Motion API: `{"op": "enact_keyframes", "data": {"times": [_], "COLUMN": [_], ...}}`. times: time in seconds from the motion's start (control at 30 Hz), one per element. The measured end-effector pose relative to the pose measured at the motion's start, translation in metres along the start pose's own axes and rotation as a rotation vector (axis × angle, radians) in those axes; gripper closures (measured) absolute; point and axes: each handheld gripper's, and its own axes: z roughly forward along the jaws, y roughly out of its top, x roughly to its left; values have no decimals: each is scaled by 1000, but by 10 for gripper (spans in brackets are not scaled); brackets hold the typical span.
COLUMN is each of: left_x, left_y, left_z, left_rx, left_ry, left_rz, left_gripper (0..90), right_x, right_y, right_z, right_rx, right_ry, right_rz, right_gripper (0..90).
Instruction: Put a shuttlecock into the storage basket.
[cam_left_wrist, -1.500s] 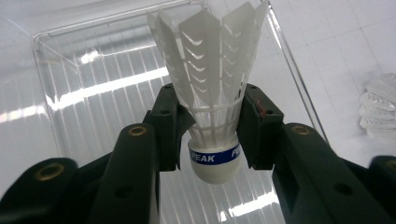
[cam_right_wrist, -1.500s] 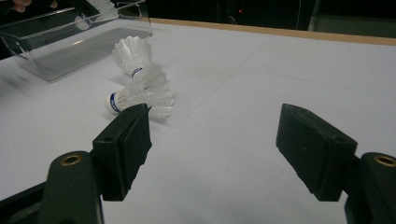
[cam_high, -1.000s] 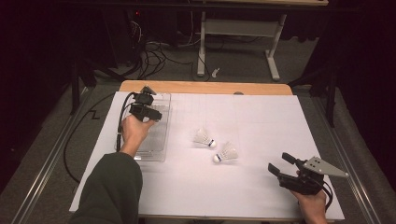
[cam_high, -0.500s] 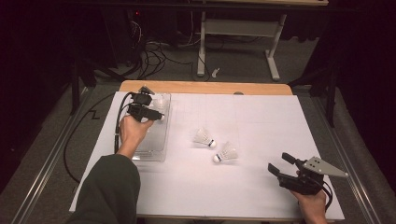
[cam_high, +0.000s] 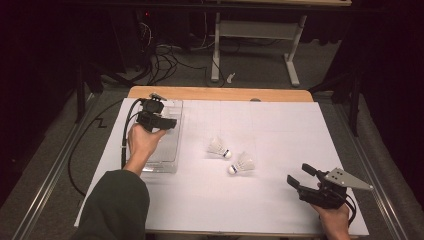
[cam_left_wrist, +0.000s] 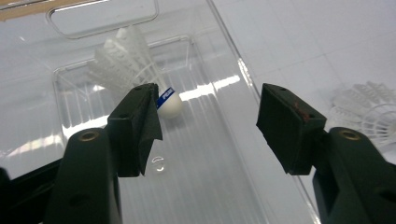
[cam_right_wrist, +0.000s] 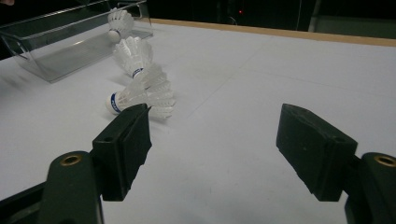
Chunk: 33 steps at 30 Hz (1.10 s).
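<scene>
A clear plastic box (cam_high: 167, 152) stands at the table's left, and one white shuttlecock (cam_left_wrist: 135, 70) lies inside it. My left gripper (cam_high: 167, 122) hovers over the box. Its jaws have just been opening and now stand open (cam_left_wrist: 208, 121), with nothing between them and the shuttlecock below them. Two more shuttlecocks (cam_high: 219, 148) (cam_high: 242, 164) lie on the white sheet in the middle. My right gripper (cam_high: 298, 173) rests at the near right, open and empty (cam_right_wrist: 215, 149). It faces those two shuttlecocks (cam_right_wrist: 144, 93) (cam_right_wrist: 133, 56) and the box (cam_right_wrist: 70, 46) beyond.
The white sheet (cam_high: 280, 130) covers most of the wooden table (cam_high: 220, 93). A black cable (cam_high: 122, 145) trails from the left gripper off the table's left side. Dark floor, cables and table legs lie beyond the far edge.
The left gripper's jaws have spread wider and the hand has lifted slightly over the box. The right gripper and the two loose shuttlecocks have stayed put.
</scene>
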Motion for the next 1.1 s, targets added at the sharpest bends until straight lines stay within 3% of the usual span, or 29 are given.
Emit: {"op": "enact_keyframes", "data": {"times": [0.33, 0.57, 1.1], "left_x": [-7, -8, -13], "left_y": [-11, -19, -34], "left_z": [-14, -23, -34], "left_rx": [-45, -88, -133], "left_ry": [1, -7, -36], "left_rz": [40, 44, 52], "left_gripper": [406, 406, 408], "right_x": [0, 0, 0], "right_y": [0, 0, 0], "right_z": [0, 0, 0], "right_rx": [0, -2, -3], "right_ry": [-1, -2, -1], "right_rz": [0, 4, 6], "right_gripper": [267, 267, 266]}}
